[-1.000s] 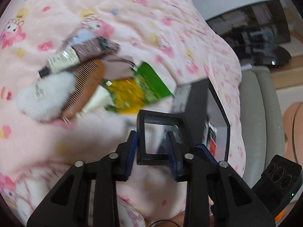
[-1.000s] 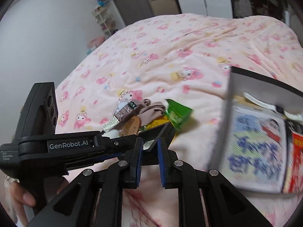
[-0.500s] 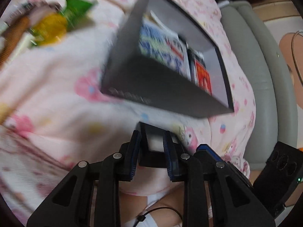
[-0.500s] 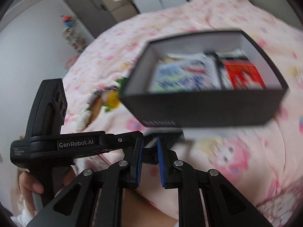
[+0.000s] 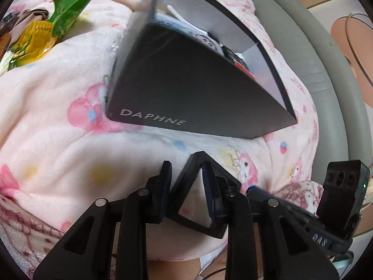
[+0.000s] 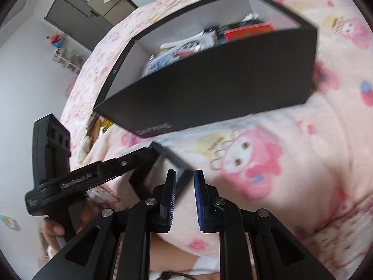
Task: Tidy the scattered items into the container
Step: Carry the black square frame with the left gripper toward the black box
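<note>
Black, stiff, light frame [image 5: 190, 166] sits clamped edgewise in the left gripper [image 5: 187, 186]; right gripper [image 6: 184, 193] stands parted, empty.

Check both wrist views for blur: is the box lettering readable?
Left wrist: sharp; DAPHNE lettering on the black box reads cleanly, small black frame crisp, fisheye bows the box edges. Right wrist: motion blur smears the box, its lettering and the blanket print; right tongs crisp.

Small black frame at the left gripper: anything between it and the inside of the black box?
Yes: the near wall of the black box faces the left gripper, whose jaws are opening with the small black frame between them. The open top lies beyond that wall's edge; nothing else visible intervenes.
</note>
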Demonstrator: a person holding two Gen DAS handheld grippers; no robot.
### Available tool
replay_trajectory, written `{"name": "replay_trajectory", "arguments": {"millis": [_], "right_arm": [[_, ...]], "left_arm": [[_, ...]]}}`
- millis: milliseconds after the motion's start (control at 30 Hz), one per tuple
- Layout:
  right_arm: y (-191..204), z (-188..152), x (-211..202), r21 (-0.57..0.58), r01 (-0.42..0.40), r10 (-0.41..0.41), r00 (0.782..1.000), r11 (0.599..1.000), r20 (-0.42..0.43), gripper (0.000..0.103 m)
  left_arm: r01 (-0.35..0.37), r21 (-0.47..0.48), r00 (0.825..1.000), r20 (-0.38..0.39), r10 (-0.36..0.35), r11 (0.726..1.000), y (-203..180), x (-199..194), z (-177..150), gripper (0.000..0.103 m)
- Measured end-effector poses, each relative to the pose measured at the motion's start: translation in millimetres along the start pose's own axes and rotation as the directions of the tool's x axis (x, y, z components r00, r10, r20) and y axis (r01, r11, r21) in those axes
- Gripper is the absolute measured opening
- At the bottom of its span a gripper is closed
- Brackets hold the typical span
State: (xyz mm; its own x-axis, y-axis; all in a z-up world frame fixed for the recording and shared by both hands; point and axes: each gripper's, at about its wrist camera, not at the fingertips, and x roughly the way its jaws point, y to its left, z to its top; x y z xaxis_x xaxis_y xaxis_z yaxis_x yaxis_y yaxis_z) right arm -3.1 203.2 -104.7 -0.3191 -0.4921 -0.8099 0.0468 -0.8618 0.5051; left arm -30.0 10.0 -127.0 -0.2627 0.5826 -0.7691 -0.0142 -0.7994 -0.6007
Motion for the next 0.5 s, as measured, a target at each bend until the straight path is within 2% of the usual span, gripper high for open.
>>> {"name": "replay_trajectory", "arguments": {"millis": [133, 200, 300, 367, 500], "right_arm": [[6, -12, 19, -0.017, -0.04, 0.039, 0.998, 0.999, -0.058, 0.016], [7, -15, 19, -0.023, -0.039, 0.038, 0.998, 0.999, -0.052, 0.016], [2, -9, 6, 0.006, -0.092, 0.092, 0.996, 0.996, 0.006, 0.015], [4, -5, -8, -0.021, -0.09, 0.091, 0.995, 0.996, 0.044, 0.015], [5, -5, -21, -0.06, -0.063, 0.067, 0.996, 0.996, 0.064, 0.015]], "left_arm": [[-0.033, 0.012, 0.999, -0.033, 0.033, 0.999, 0, 7, -3, 0.027], [-0.051, 0.05, 0.998, -0.032, 0.052, 0.997, -6, 6, -4, 0.031], [0.006, 0.056, 0.999, -0.042, -0.003, 0.998, -12, -2, -3, 0.031], [0.039, 0.066, 0.999, -0.04, -0.036, 0.997, -18, -8, -7, 0.031], [0.019, 0.106, 1.0, -0.004, -0.018, 0.994, -28, -14, -17, 0.031]]}}
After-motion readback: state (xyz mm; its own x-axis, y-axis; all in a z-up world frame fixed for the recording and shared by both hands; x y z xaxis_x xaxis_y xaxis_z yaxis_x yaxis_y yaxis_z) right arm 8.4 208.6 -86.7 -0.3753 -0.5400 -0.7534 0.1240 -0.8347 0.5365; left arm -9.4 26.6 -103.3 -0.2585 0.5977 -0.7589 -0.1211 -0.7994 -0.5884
